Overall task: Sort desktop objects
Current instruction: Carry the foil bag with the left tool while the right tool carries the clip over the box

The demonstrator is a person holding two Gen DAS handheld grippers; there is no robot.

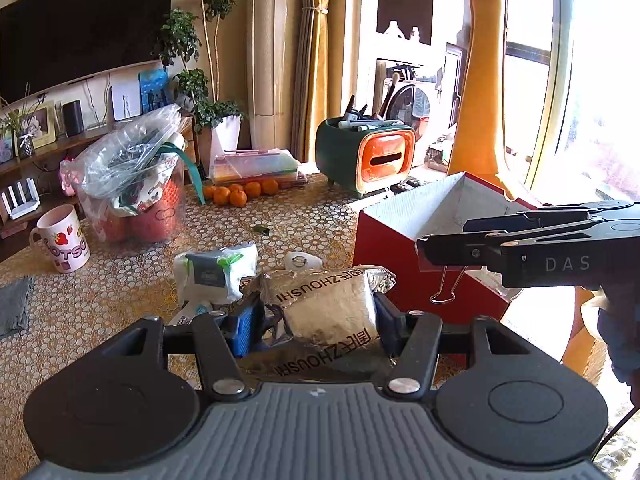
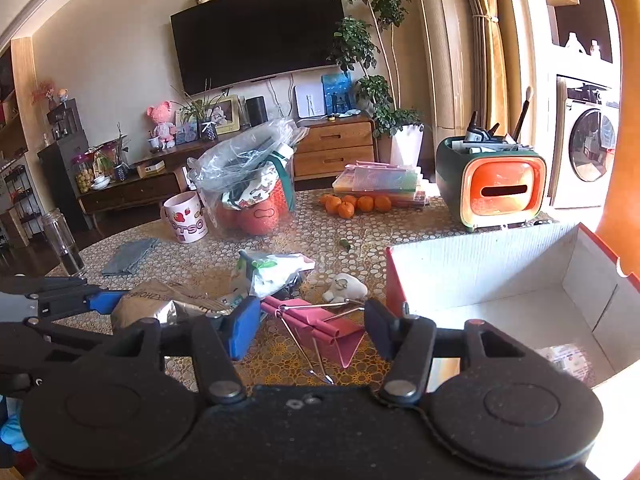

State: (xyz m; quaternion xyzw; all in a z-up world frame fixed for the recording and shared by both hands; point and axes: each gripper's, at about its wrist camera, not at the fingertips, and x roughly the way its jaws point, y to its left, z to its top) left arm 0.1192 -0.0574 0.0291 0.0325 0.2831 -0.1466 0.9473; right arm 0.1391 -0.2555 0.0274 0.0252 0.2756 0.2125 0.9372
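Note:
My left gripper [image 1: 316,316] is shut on a silver foil packet [image 1: 328,304] printed "ZHOUSHI", held just above the table; the packet also shows in the right wrist view [image 2: 160,304]. My right gripper [image 2: 310,328] is shut on a pink binder clip [image 2: 320,330], whose wire handles hang down; in the left wrist view the right gripper [image 1: 424,252] holds the clip [image 1: 448,284] beside the near wall of the open red box [image 1: 396,240]. The red box [image 2: 480,272] stands to the right, white inside.
On the table lie a white wet-wipe pack [image 1: 218,272], a small white object [image 2: 346,288], a strawberry mug [image 1: 64,240], a plastic bag over red items [image 1: 132,184], oranges [image 1: 240,192], a green-orange pen holder [image 1: 368,152] and a grey cloth [image 2: 130,260].

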